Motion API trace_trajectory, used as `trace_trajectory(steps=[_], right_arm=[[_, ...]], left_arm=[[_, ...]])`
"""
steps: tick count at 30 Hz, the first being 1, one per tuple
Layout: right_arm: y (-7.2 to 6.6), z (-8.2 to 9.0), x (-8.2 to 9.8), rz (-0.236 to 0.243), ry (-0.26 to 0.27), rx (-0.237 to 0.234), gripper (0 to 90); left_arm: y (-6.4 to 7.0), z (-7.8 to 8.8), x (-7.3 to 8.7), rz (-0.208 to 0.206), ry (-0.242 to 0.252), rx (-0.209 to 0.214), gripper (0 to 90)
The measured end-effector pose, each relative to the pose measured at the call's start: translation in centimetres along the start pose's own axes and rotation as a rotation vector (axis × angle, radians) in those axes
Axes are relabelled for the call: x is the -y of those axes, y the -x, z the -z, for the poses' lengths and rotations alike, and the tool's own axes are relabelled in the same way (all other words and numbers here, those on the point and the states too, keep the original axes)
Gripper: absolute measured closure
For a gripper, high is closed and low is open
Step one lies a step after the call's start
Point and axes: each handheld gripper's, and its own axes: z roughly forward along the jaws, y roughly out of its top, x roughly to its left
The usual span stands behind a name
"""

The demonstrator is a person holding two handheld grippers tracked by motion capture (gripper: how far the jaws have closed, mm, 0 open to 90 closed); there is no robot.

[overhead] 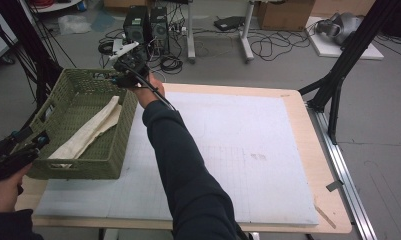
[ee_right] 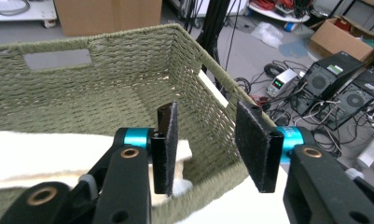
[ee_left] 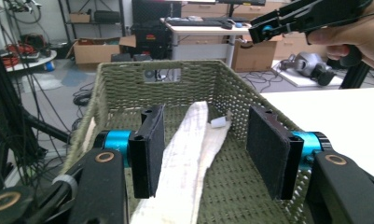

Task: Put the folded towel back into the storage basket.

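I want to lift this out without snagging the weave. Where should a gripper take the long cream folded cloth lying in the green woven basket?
Probably at the near end of the long cream folded cloth, coming from above. It runs lengthwise along the floor of the green woven basket, and the open left gripper already straddles that narrow strip there.
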Motion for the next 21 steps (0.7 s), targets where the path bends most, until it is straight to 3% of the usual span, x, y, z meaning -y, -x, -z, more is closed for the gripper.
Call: trace_trajectory(steps=[5,8,13,17,21], right_arm=[[0.9,2.8,1.8,-0.023,0.023,-0.015,48.8],[1.2,4.5,2.9,-0.035,0.022,-0.034,41.5],[1.7,7.2,5.1,-0.040,0.018,-0.005,31.7],[2.4,9.4,7.4,-0.070,0.031,0.009,25.7],[2.9,12.1,9.8,-0.093,0.055,0.025,21.4]], left_arm=[[1.1,-0.6,-0.2,0.006,0.011,0.042,43.6],[2.1,-1.2,-0.3,0.015,0.020,0.095,40.9],[3.6,-2.6,-0.4,0.034,0.004,0.162,35.5],[5.2,-3.7,-0.5,0.056,-0.007,0.203,24.5],[6.9,-4.9,-0.5,0.035,-0.012,0.277,22.9]])
